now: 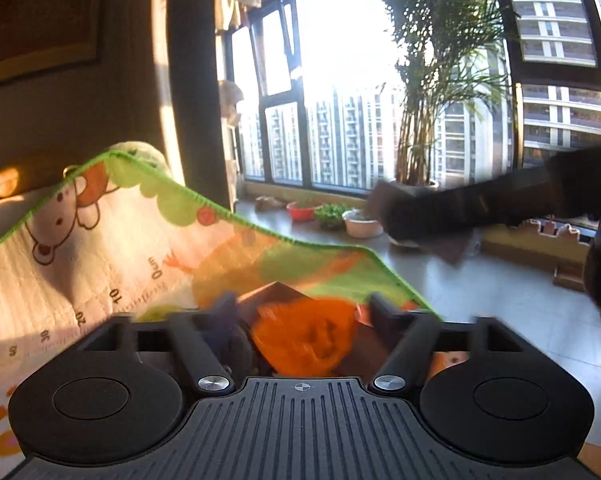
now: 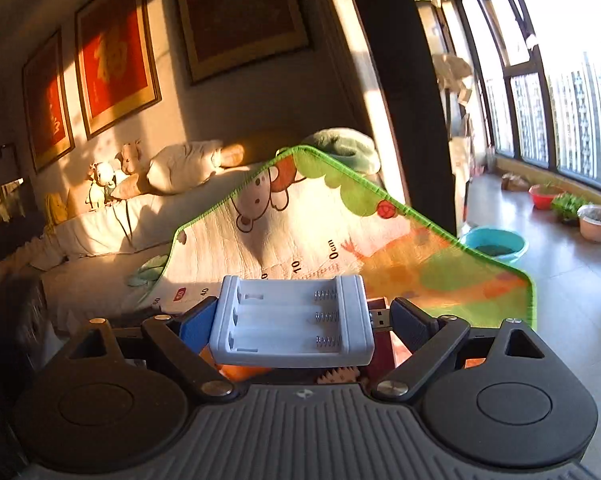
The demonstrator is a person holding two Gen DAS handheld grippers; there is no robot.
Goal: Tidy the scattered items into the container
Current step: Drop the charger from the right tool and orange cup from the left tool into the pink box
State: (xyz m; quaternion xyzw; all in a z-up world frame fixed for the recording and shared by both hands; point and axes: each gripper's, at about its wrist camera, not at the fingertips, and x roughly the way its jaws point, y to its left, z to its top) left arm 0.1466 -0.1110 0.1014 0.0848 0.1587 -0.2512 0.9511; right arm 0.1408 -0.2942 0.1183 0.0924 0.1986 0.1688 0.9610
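Ruler markings run along the play mat (image 2: 300, 236): "0cm", "10", "40" in the right wrist view, and "0cm", "10", "20", "30" in the left wrist view, beside a cartoon bear print and a green stitched border. Right hand-held gripper (image 2: 296, 322) clamped on a white battery holder (image 2: 294, 320), three empty slots with springs at the right end, a USB plug (image 2: 380, 317) sticking out toward the right finger; blue pad on the left finger touches the holder's side. Holder sits above blurred orange and brown items near the camera. Left hand-held gripper (image 1: 304, 316) has its fingers apart, an orange item (image 1: 308, 340) and a dark blue one (image 1: 220, 320) blurred between them over a brown container (image 1: 276, 292); whether the fingers touch anything cannot be told. Mat edge drops off to bare tiled floor (image 2: 560, 280) on the right, with a blue basin (image 2: 494, 244) just past the border and plant pots (image 2: 598, 222) along the far window. Bed (image 2: 112, 248) with soft toys lies far left.
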